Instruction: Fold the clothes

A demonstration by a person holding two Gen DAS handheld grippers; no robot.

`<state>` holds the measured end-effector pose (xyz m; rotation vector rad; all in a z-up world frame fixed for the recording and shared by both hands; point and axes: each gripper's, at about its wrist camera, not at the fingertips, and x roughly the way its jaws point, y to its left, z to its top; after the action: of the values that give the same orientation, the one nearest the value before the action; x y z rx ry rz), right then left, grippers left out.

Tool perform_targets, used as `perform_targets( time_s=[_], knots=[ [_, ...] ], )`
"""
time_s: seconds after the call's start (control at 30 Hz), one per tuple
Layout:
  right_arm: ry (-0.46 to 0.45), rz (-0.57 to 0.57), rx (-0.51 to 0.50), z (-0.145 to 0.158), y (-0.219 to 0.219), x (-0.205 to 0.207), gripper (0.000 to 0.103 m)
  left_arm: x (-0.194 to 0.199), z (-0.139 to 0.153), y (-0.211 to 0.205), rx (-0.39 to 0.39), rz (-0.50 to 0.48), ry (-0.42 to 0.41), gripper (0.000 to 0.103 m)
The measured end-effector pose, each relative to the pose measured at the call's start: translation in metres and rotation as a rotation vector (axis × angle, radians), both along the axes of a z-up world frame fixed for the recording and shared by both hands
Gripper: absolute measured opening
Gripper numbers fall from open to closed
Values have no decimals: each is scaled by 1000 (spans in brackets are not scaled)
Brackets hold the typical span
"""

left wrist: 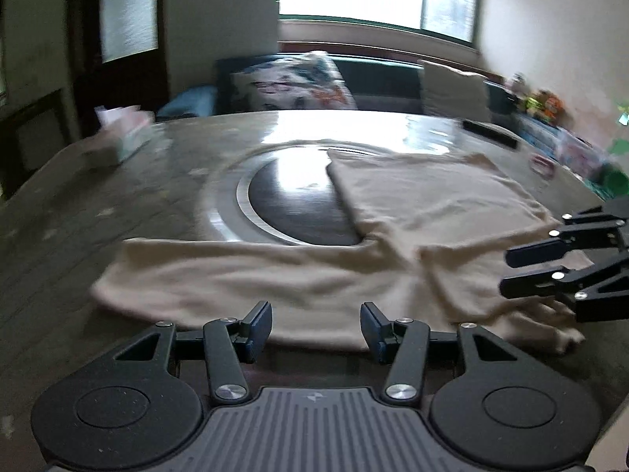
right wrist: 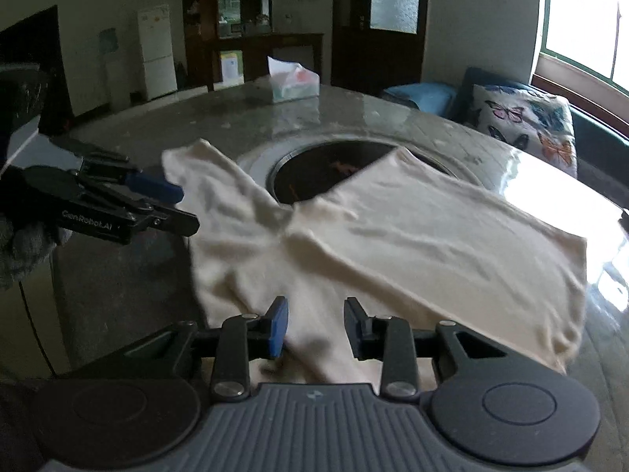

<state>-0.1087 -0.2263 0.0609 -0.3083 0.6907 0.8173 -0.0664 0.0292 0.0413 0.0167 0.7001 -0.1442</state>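
Left wrist view: the left gripper [left wrist: 316,326] sits nearest, its 2 blue-padded fingers [left wrist: 261,324] spread apart above the near hem of a cream T-shirt [left wrist: 432,204], with nothing pinched between them. The shirt lies flat on a grey marble table [left wrist: 70,212]. One sleeve [left wrist: 220,275] runs along the near table edge toward the left, while the body stretches away to the right and far side, so the garment's long axis runs diagonally from the near edge toward the far right. The body's far corner covers part of a round dark inset [left wrist: 287,196] with a metal ring at the table's centre. At the right edge the right gripper [left wrist: 505,271] reaches in sideways over the shirt's rumpled neck end, fingers parted and empty; whether they touch the cloth cannot be told.

Right wrist view: the right gripper [right wrist: 316,326] hovers over the shirt's near end with a gap between its pads [right wrist: 279,324], cloth below them but not clamped. The left gripper [right wrist: 188,208] enters from the left beside the sleeve tip, jaws apart, pointing right. Beyond stands a tissue box [right wrist: 293,80], and past the table a butterfly-print cushion [right wrist: 526,126] on a dark sofa [right wrist: 597,133].
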Motion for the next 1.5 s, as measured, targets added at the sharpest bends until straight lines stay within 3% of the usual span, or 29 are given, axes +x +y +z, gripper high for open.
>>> perform_targets(
  time_s=[0.43, 0.8, 0.9, 0.97, 1.07, 1.2, 1.5],
  knots=[
    [19, 41, 11, -12, 52, 25, 32, 13, -1, 90, -28, 308, 18, 53],
    [15, 57, 34, -2, 41, 15, 32, 30, -11, 108, -45, 406, 49, 50],
    [-5, 49, 53, 6, 33, 12, 32, 31, -11, 108, -49, 400, 43, 35],
    [-8, 39, 66, 11, 27, 11, 32, 32, -11, 108, -61, 393, 40, 17],
    [-4, 12, 80, 13, 16, 9, 32, 31, -3, 104, -89, 380, 22, 6],
    [3, -35, 96, 14, -2, 8, 32, 25, 24, 82, -103, 312, -45, 5],
    [28, -199, 167, 10, -58, 11, 32, 25, 92, -22, -142, -13, -184, 5]
  ],
)
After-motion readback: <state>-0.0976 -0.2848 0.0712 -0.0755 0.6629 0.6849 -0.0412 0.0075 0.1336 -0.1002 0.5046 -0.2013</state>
